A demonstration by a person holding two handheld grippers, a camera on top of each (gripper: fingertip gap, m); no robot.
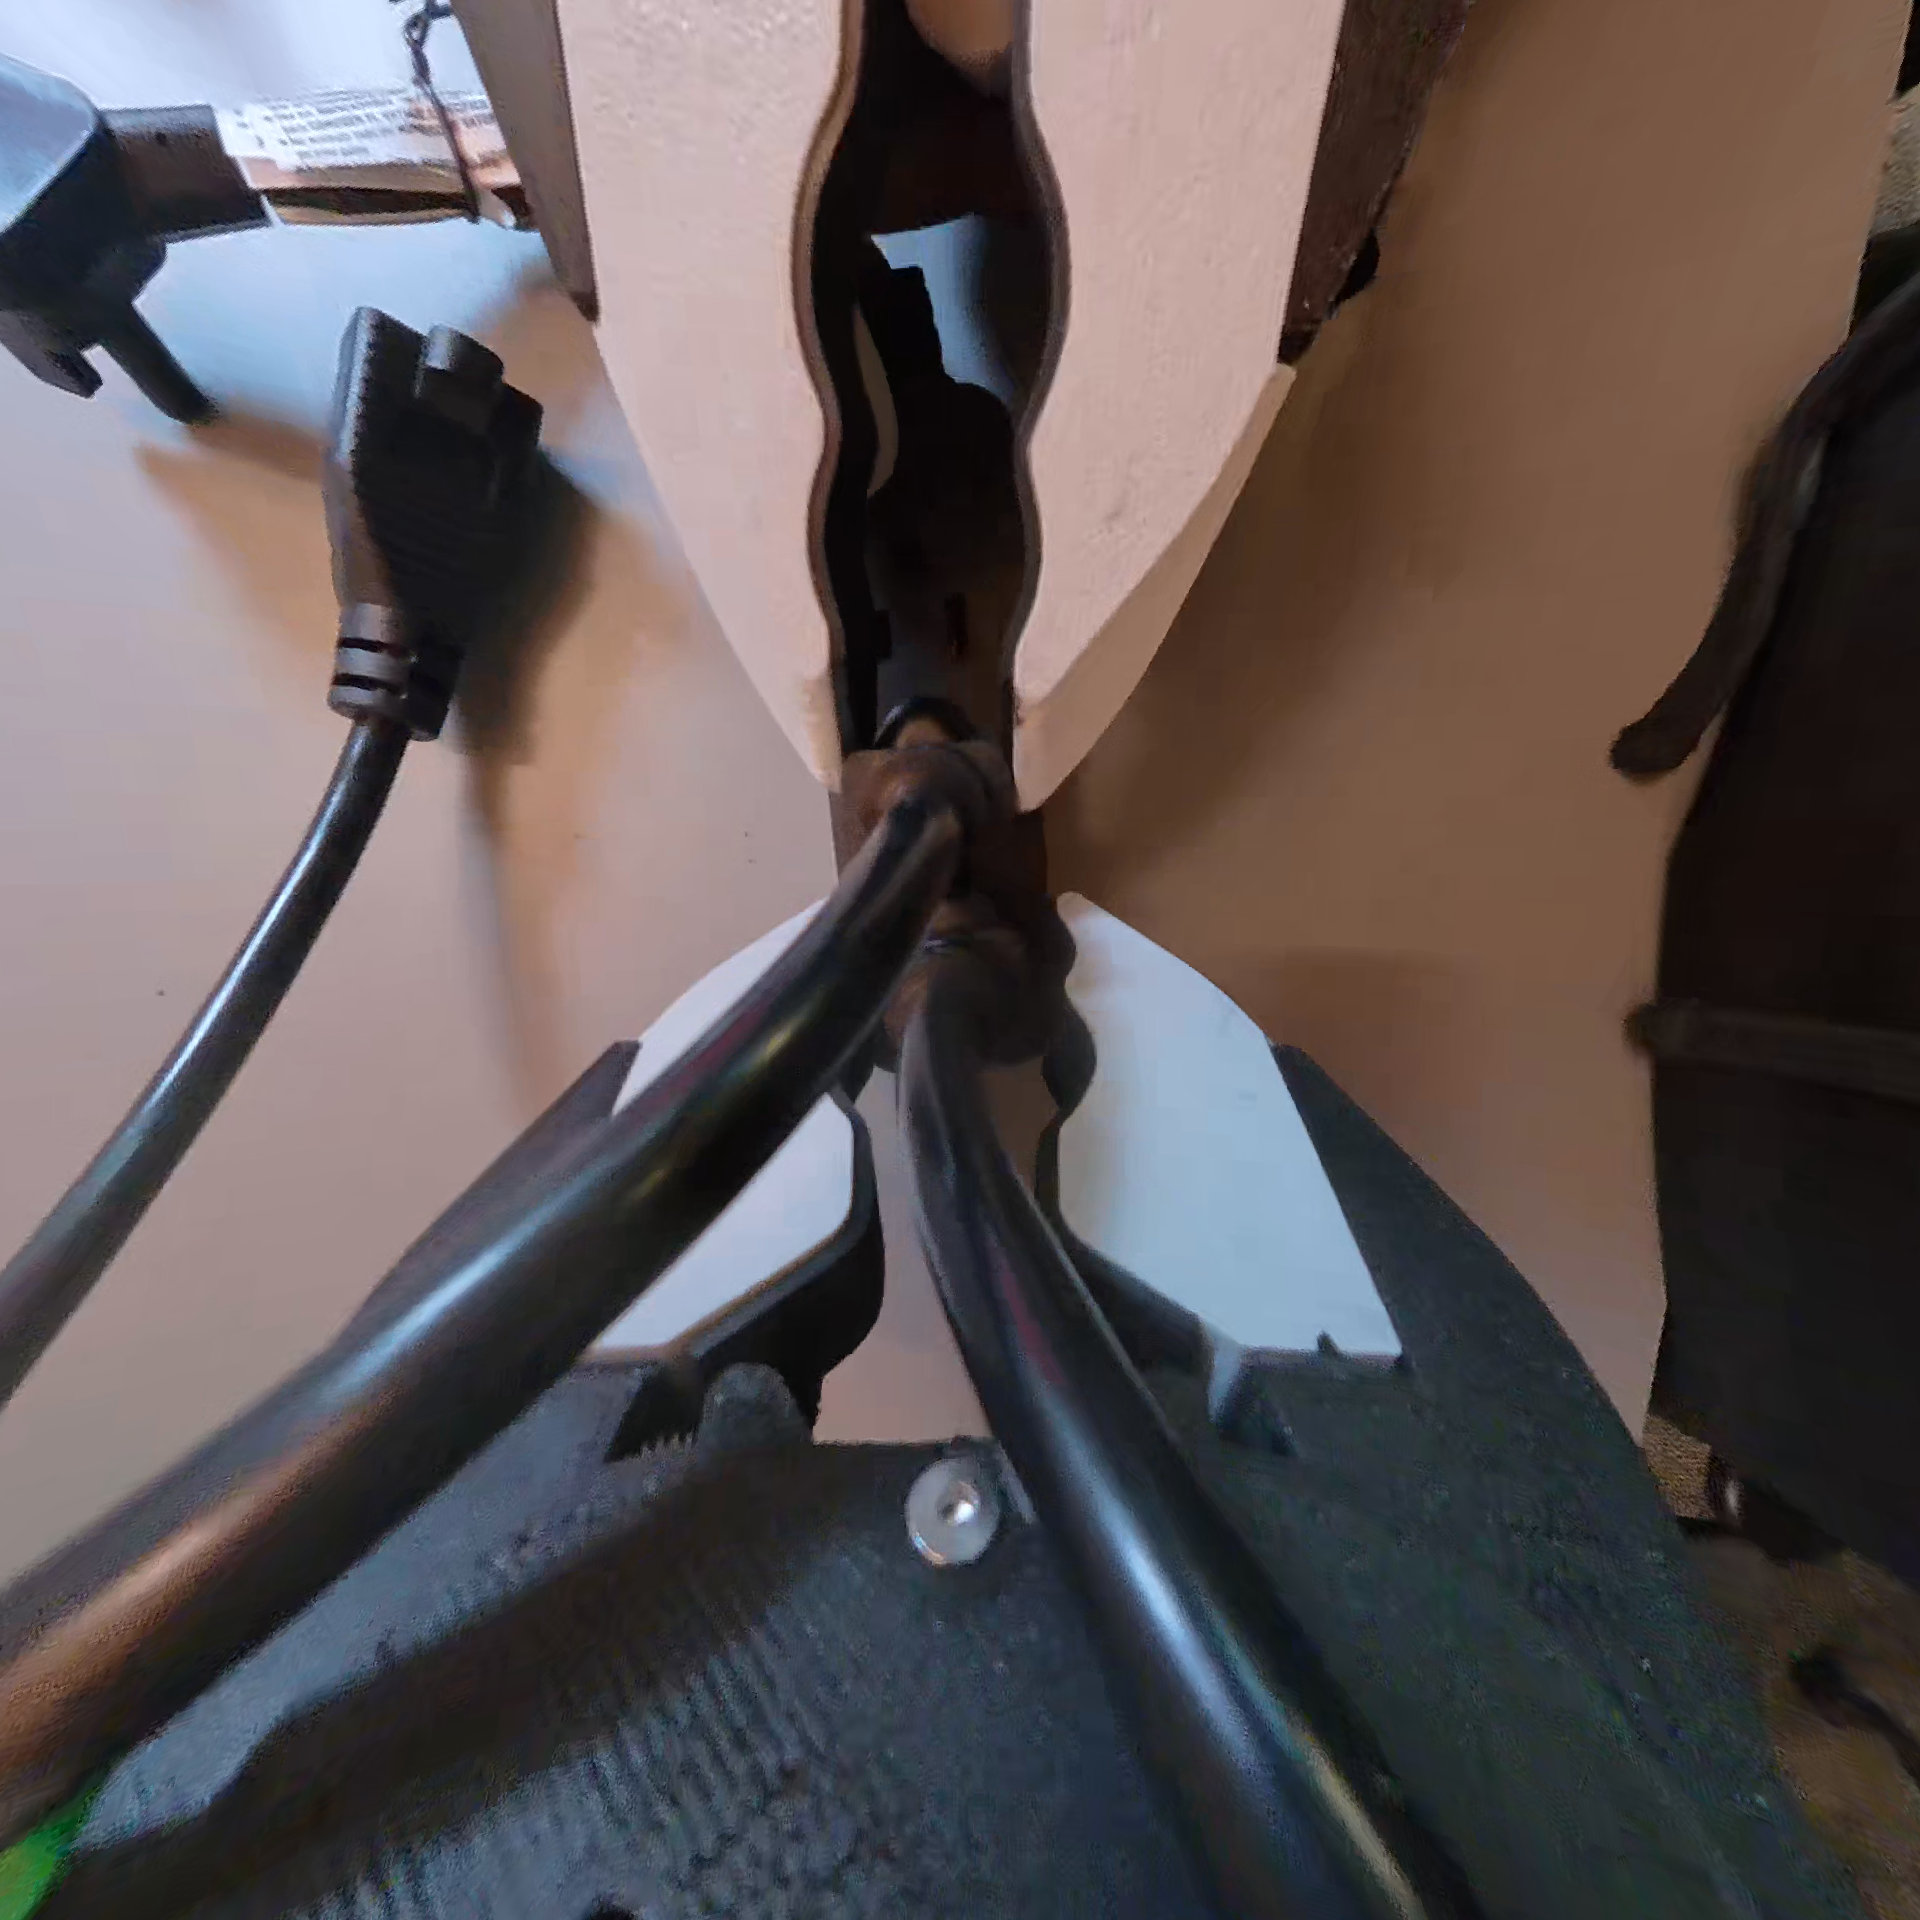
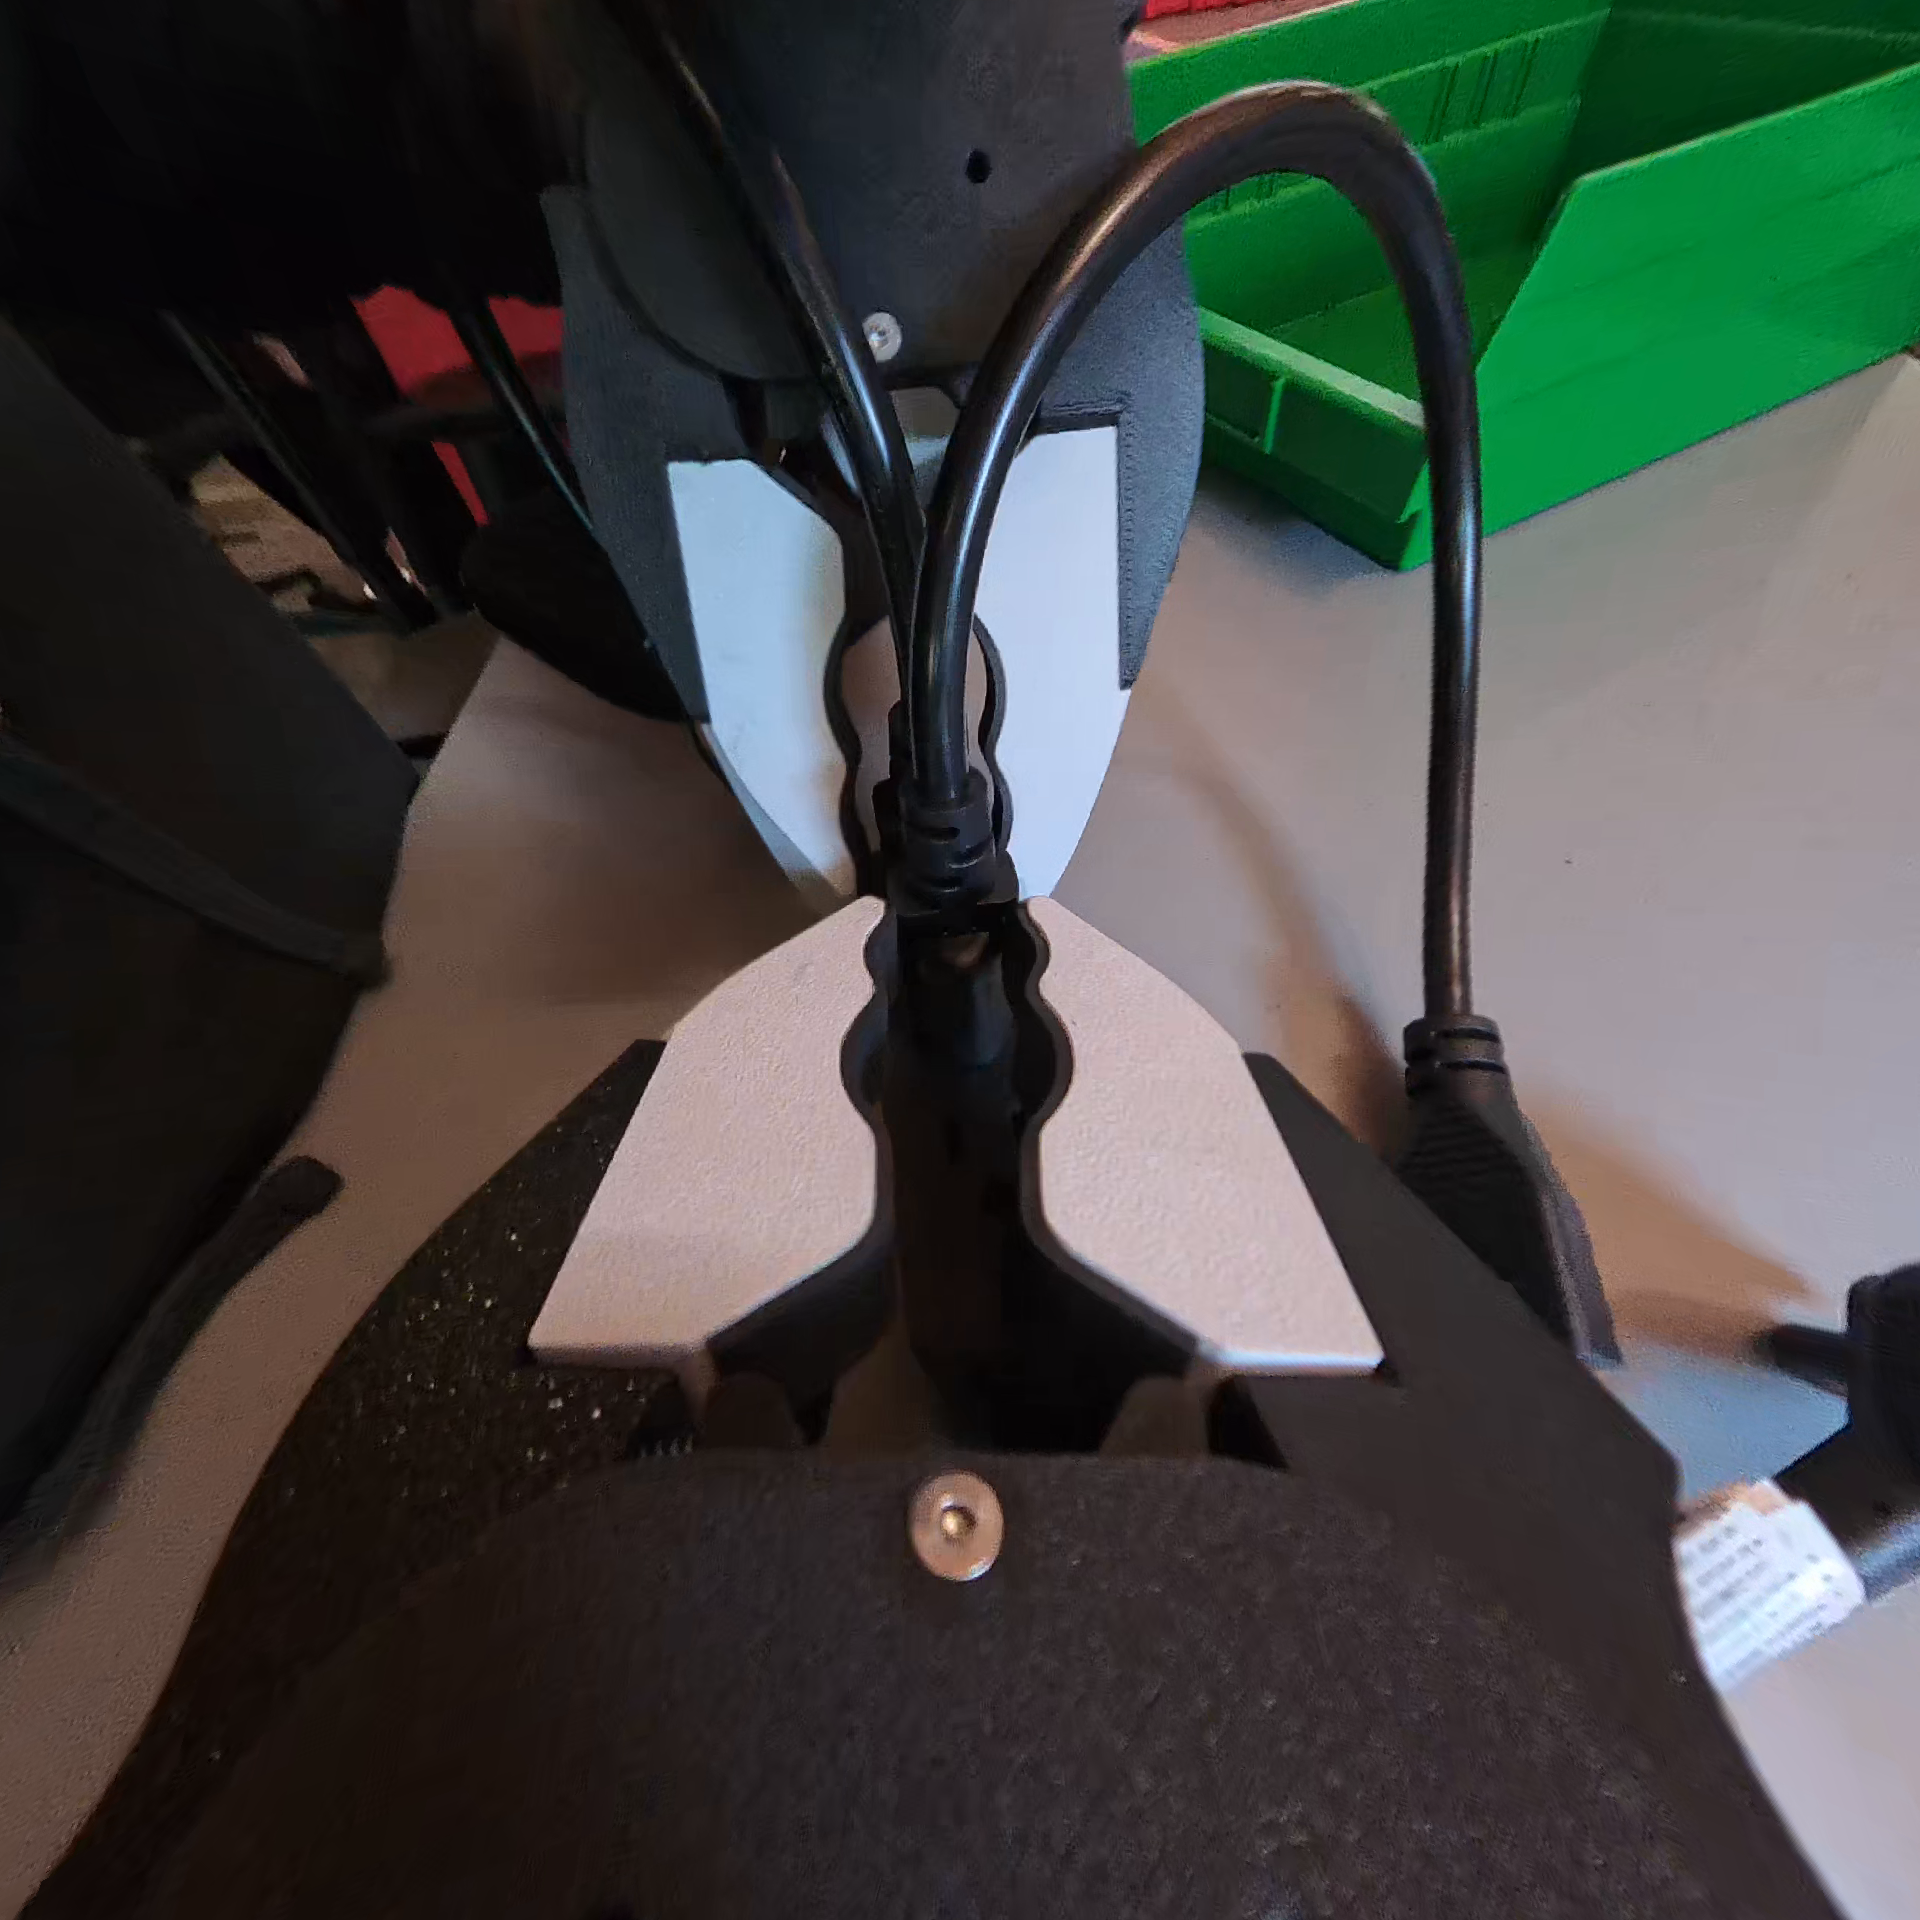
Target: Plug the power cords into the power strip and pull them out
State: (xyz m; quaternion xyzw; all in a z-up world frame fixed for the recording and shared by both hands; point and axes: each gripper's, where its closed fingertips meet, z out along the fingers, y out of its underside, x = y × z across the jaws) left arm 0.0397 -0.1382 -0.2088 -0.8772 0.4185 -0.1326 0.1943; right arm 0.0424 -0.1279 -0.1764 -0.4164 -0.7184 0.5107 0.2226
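Note:
My left gripper [image 1: 961, 966] is shut on the ribbed end of a black power cord connector [image 1: 940, 821]. Two black cords [image 1: 644, 1132] run back from it over the gripper body. My right gripper [image 2: 951, 920] faces it tip to tip and is shut on a black plug body [image 2: 956, 1101]. The two held parts meet between the fingertips, and the joint itself is hidden. The right gripper also shows in the left wrist view [image 1: 930, 758], and the left gripper in the right wrist view [image 2: 948, 873]. I see no box-shaped power strip.
A loose black cord connector [image 1: 416, 499] lies on the pale table [image 1: 208, 883]; it also shows in the right wrist view [image 2: 1496, 1174]. A black pronged plug [image 1: 83, 260] with a white cord tag [image 2: 1766, 1590] lies beside it. Green bins [image 2: 1610, 312] stand behind. A dark chair [image 1: 1787, 935] is beside the table. My two grippers' fingertips are within a few centimetres of each other.

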